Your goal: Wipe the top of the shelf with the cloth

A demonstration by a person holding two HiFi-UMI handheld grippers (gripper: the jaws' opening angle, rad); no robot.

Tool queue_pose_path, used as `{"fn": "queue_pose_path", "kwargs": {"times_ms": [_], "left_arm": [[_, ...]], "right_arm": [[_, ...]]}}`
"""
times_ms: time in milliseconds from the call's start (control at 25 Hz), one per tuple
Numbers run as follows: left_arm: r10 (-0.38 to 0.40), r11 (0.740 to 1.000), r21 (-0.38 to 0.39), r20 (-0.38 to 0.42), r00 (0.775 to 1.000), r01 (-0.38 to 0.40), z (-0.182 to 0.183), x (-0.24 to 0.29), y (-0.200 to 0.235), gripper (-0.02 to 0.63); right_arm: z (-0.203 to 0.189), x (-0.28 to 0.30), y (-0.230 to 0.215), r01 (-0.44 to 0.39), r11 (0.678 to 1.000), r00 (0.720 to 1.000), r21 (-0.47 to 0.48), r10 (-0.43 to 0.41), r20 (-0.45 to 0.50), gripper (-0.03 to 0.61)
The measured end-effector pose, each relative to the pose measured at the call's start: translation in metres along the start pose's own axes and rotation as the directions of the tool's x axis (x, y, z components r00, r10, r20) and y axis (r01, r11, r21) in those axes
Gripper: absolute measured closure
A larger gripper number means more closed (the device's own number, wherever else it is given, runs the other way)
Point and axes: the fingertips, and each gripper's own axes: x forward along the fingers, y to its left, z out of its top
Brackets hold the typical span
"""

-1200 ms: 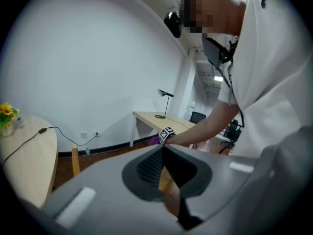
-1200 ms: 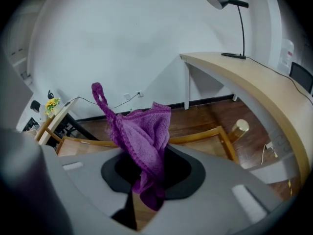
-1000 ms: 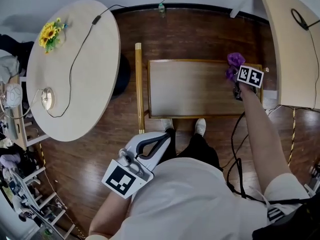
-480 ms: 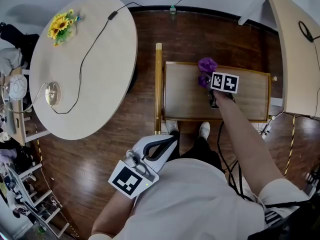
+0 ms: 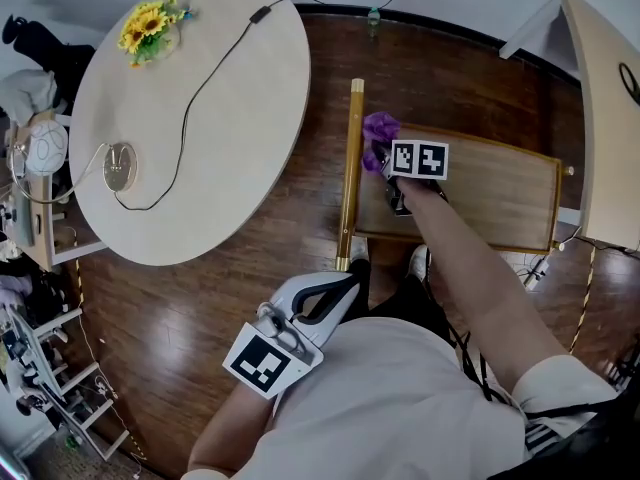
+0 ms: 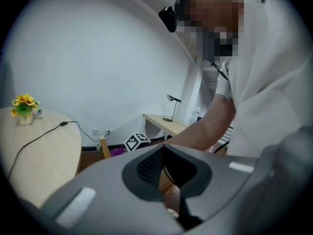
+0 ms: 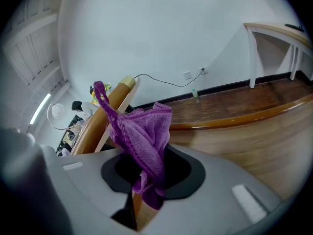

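The shelf top (image 5: 480, 193) is a rectangular wooden panel with a raised rim, just beyond the person's feet. My right gripper (image 5: 384, 160) is at its left end, shut on a purple cloth (image 5: 378, 131) that bunches out past the jaws, over the shelf's left edge. In the right gripper view the cloth (image 7: 143, 133) hangs from the shut jaws, over the wooden surface (image 7: 254, 141). My left gripper (image 5: 335, 283) is held back against the person's body, away from the shelf, jaws together and holding nothing. It points toward the shelf in its own view (image 6: 168, 177).
A wooden post (image 5: 349, 178) runs along the shelf's left side. A large round table (image 5: 230, 168) with a cable, a small round object and yellow flowers (image 5: 150, 26) fills the left. A pale desk (image 5: 610, 118) stands at the right. The floor is dark wood.
My right gripper has swept the purple cloth leftward across the shelf top, from its right end to its left end. The left gripper has stayed by the body.
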Motion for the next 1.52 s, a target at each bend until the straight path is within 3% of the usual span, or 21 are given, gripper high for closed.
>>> {"fn": "queue_pose_path", "kwargs": {"times_ms": [200,400,680,960,1160,1320,1520], "left_arm": [[0.0,1.0,-0.003,0.005,1.0,0.0,-0.005,-0.005,0.002,0.595],[-0.046,0.999,0.016,0.018,0.999,0.046,-0.003,0.012,-0.008,0.595],[-0.156,0.986,0.053,0.01,0.988,0.156,0.012,0.063,-0.049,0.595],[-0.206,0.975,0.077,-0.036,0.978,0.208,0.019,0.117,-0.096,0.595],[-0.199,0.976,0.075,-0.065,0.978,0.204,0.023,0.142,-0.121,0.595],[-0.186,0.978,0.083,-0.083,0.979,0.193,0.023,0.15,-0.129,0.595],[-0.165,0.982,0.079,-0.093,0.982,0.172,0.018,0.148,-0.13,0.595]], "right_arm": [[-0.003,0.001,0.014,-0.047,0.999,0.999,0.004,0.047,0.006,0.479],[0.001,-0.05,-0.025,-0.01,1.0,0.998,-0.006,0.01,0.059,0.479],[-0.004,-0.175,-0.156,0.168,0.986,0.977,0.018,-0.169,0.128,0.479],[-0.025,-0.289,-0.328,0.369,0.924,0.917,0.098,-0.379,0.125,0.479],[-0.037,-0.336,-0.409,0.465,0.88,0.878,0.1,-0.473,0.078,0.479],[-0.046,-0.339,-0.433,0.481,0.87,0.872,0.103,-0.487,0.038,0.479],[-0.05,-0.316,-0.42,0.445,0.888,0.892,0.116,-0.451,0.035,0.479]]}}
